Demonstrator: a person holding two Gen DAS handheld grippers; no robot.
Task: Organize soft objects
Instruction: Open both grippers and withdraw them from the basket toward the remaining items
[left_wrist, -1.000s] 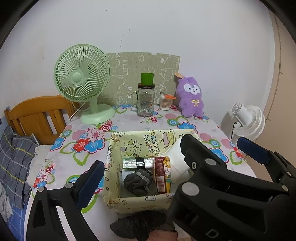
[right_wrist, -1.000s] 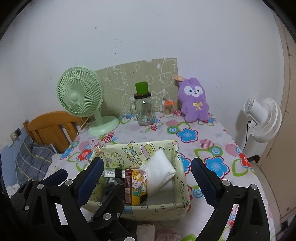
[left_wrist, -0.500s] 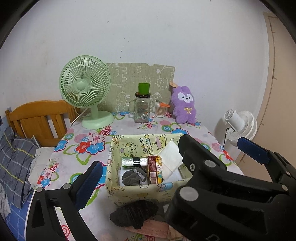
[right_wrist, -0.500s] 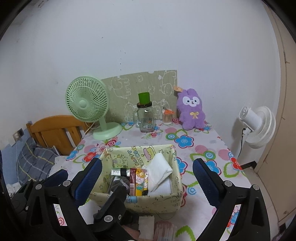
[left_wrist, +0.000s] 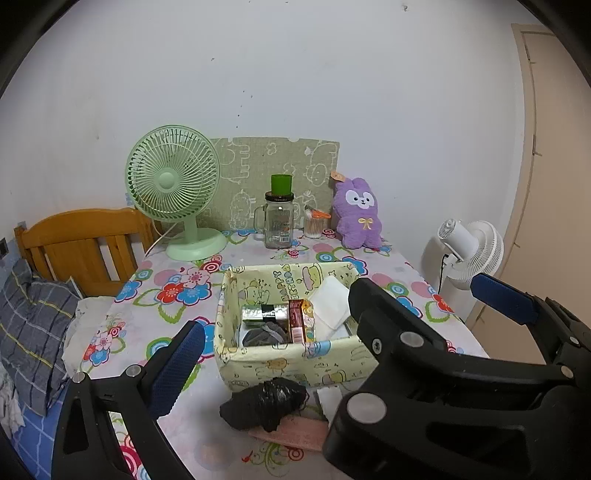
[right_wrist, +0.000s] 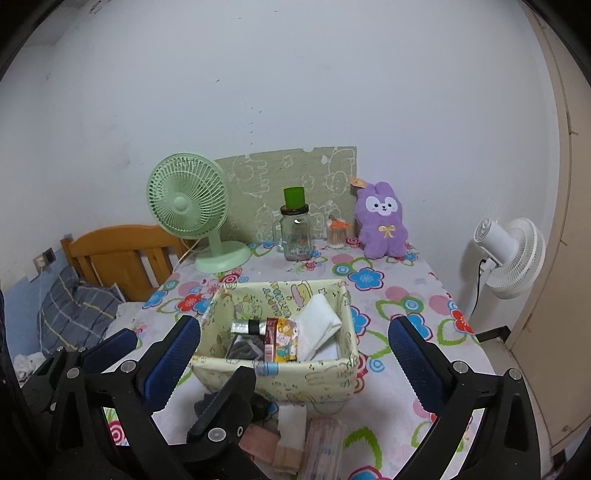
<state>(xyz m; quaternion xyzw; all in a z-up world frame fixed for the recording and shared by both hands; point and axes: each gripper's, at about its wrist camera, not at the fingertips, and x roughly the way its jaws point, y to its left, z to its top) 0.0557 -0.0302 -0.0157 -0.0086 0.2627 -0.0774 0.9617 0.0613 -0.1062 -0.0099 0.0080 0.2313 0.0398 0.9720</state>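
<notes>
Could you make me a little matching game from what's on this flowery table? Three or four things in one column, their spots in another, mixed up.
Things:
1. green fan
2. purple plush rabbit
3. white folded cloth
4. black crumpled bag

Places:
A. inside the yellow box
B. back right of the table
C. on the table in front of the box
D. back left of the table

Pairs: 1-D, 2-B, 3-A, 4-C

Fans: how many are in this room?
2. A mint-green plastic desk fan stands on the flowered table at its far left, beside the glass jar. A white fan stands off the table's right side. Others may be out of view.
</notes>
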